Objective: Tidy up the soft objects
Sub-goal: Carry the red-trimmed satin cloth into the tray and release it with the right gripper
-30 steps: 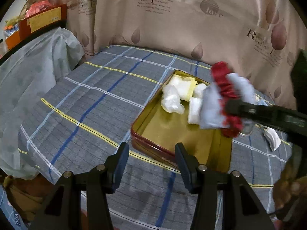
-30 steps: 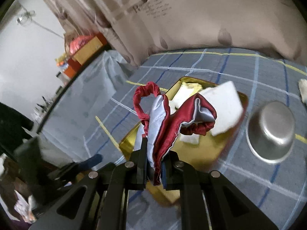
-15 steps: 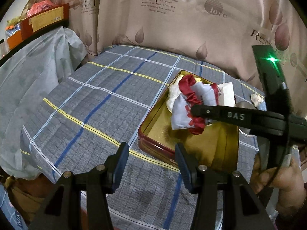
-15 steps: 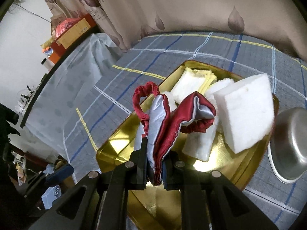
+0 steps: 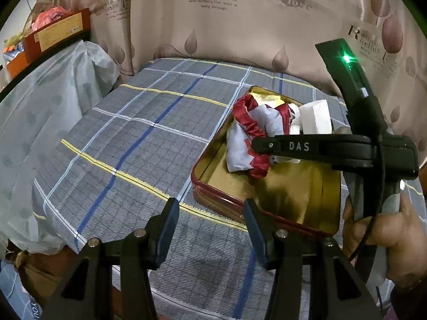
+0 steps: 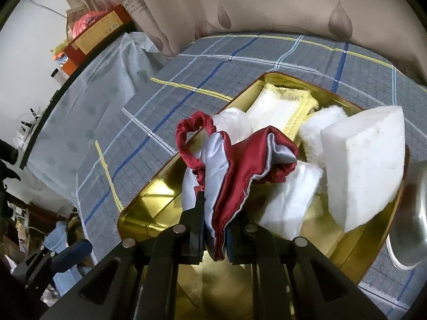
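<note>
Our right gripper (image 6: 213, 229) reaching level over the gold tin (image 5: 301, 202), clamped on one red-and-white cloth (image 6: 234, 170), our left gripper (image 5: 210, 229) spread wide, empty, before the tin, one white sponge block (image 6: 365, 165) inside

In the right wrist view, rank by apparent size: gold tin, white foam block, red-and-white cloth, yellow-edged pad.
1. gold tin
2. white foam block and red-and-white cloth: look alike in size, and the cloth hangs nearer the camera, so unranked
3. yellow-edged pad

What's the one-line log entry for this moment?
right gripper: shut on red-and-white cloth | cloth: over gold tin, not released | left gripper: open, empty, short of tin
</note>
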